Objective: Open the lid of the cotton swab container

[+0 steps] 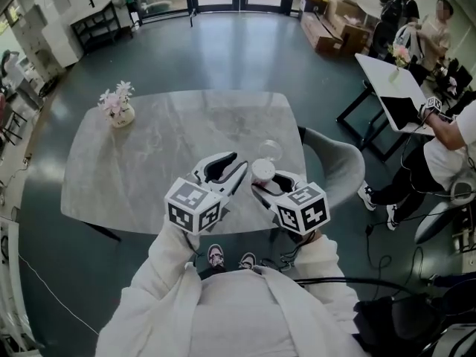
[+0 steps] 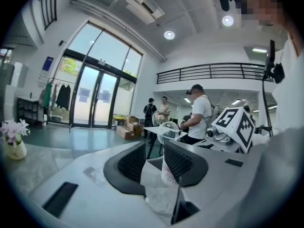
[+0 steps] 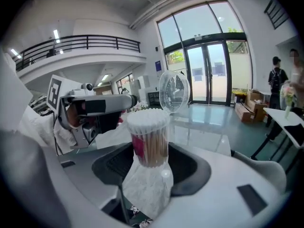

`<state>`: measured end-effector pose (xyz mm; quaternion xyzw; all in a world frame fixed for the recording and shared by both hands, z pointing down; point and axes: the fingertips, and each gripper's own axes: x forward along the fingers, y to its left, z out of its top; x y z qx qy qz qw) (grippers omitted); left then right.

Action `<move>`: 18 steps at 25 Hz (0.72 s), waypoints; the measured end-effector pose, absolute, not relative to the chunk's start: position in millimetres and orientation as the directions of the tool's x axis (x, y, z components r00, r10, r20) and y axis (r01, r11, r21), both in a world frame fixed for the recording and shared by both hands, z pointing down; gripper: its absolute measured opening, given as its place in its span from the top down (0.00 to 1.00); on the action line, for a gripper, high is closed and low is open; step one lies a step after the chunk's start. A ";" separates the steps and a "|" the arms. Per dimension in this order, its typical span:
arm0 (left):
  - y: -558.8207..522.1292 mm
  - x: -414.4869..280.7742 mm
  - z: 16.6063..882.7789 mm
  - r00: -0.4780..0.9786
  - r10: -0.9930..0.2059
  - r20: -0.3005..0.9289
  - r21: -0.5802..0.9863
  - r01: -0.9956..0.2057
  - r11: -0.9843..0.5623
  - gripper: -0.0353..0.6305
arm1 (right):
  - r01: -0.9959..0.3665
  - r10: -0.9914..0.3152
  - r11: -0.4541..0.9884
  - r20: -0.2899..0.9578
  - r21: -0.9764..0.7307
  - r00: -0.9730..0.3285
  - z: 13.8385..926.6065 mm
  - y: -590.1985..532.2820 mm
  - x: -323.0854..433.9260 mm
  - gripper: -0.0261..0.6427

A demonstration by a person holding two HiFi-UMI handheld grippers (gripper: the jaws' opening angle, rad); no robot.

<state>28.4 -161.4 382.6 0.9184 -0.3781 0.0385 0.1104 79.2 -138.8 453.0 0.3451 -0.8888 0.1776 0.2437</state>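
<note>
Centre frame: clear cylindrical cotton swab container (image 3: 148, 141), clear round lid (image 3: 174, 92) upright, open; white tips exposed. Held by right tongs (image 3: 149, 159); left tongs (image 2: 155, 161) released.

No legible words, brands or numbers in any view; left marker cube (image 1: 192, 205) and right marker cube (image 1: 303, 208) bear black-and-white square code patterns only, no letters or digits; pink label (image 3: 138, 146) on cotton swab container (image 3: 154, 147) visible in right gripper view, print too small to read; same label in left gripper view shows reddish print, blurred, unreadable; blue wall sign (image 2: 47, 63) beside glass doors (image 2: 95, 101) too small and distant to read.
</note>
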 end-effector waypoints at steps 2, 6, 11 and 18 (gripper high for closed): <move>-165.7 18.8 389.8 0.629 -0.759 0.165 0.206 -0.775 -0.598 0.76 | -0.734 -0.571 0.663 0.533 -0.149 -0.624 452.3 -145.1 82.5 0.54; -162.8 5.7 403.1 0.478 -0.852 0.215 0.218 -0.873 -0.435 0.78 | -0.777 -0.620 0.606 0.512 -0.168 -0.594 456.8 -150.2 89.7 0.54; -150.4 3.7 416.6 0.381 -0.881 0.280 0.188 -0.922 -0.339 0.89 | -0.783 -0.639 0.595 0.482 -0.182 -0.599 455.2 -149.2 89.7 0.54; -131.8 -0.4 436.1 0.321 -0.889 0.325 0.173 -0.945 -0.278 0.91 | -0.771 -0.644 0.597 0.440 -0.221 -0.626 459.0 -146.6 84.1 0.54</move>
